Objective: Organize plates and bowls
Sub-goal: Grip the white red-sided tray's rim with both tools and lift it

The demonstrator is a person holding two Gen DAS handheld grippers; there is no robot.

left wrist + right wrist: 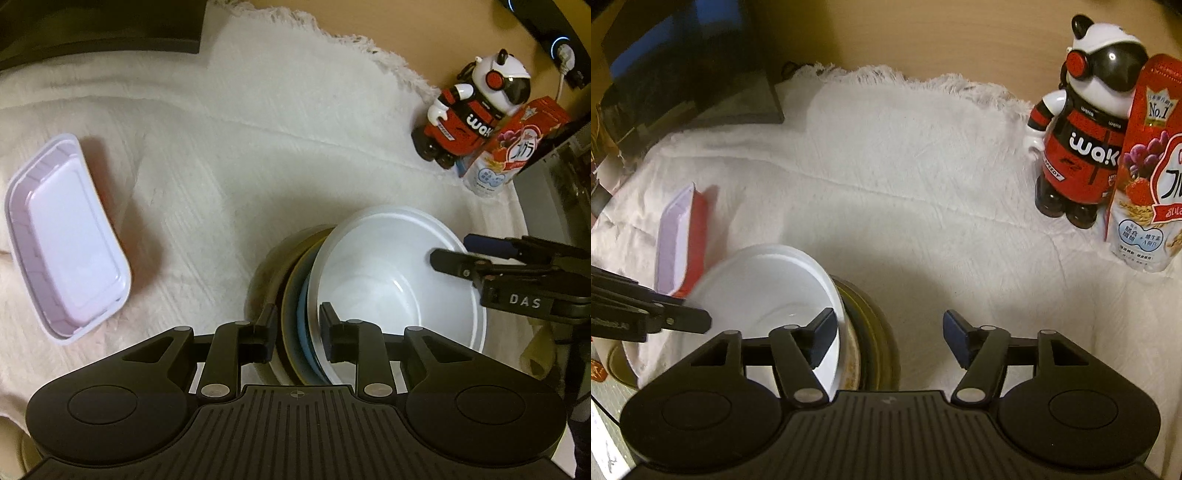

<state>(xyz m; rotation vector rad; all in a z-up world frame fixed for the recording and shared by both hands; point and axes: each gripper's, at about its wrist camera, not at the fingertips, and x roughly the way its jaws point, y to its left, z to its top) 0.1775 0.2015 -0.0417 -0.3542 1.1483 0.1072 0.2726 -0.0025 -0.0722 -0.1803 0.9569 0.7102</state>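
Observation:
A white bowl (388, 277) sits tilted on top of a stack of dishes on the white cloth. Beside its rim show a blue plate edge (304, 317), a yellow plate edge (291, 295) and a dark bowl (269, 273). My left gripper (298, 328) is shut on the near rims of this stack, one finger inside the white bowl and one outside the dark bowl. My right gripper (888, 332) stands open: one pad is inside the white bowl (768, 284), the other over the cloth beyond the olive plates (875, 332). From the left wrist, the right gripper (458, 251) hovers over the bowl's right rim.
A lilac rectangular tray (70, 236) with a red outer side (698, 236) lies to the left. A panda figure (1086, 140) and a cereal bag (1148, 166) stand at the back right. A dark box (683, 74) stands at the back left, on the cloth's (277, 129) edge.

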